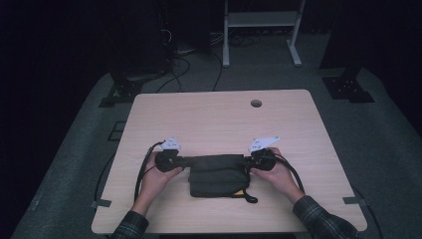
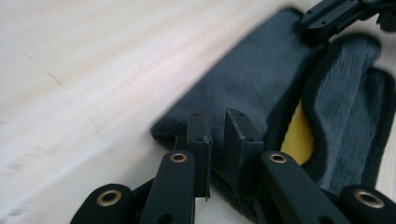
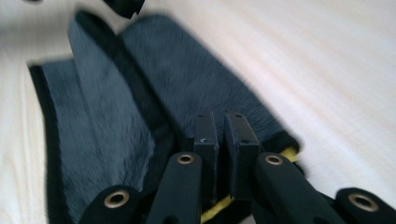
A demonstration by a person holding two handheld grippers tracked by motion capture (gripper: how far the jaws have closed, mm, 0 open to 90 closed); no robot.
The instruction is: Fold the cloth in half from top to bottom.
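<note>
1. Lying on the near half of the light wooden table (image 1: pixel 219 117), a dark grey folded cloth (image 1: pixel 217 174) sat between the person's two hands, a little yellow showing at its near right corner.
2. The left gripper (image 1: pixel 182 162) was at the cloth's left far corner, with the left hand (image 1: pixel 158 175) wrapped around its body.
3. In the left gripper view, its jaws were clenched on the cloth's edge, with only a narrow gap between the pads.
4. The right gripper (image 1: pixel 247 160) was at the right far corner, held by the right hand (image 1: pixel 275 172).
5. In the right gripper view, its jaws were likewise pinched on the fabric's edge, a yellow strip (image 3: pixel 218 205) peeking out just beneath them.
6. The far edge of the cloth ran straight between the two grippers, and a folded layer lay over the rest.
7. A round hole (image 1: pixel 256 103) sat in the table near its far edge, well apart from the cloth.
8. Cables trailed from each gripper towards the near side of the table.
</note>
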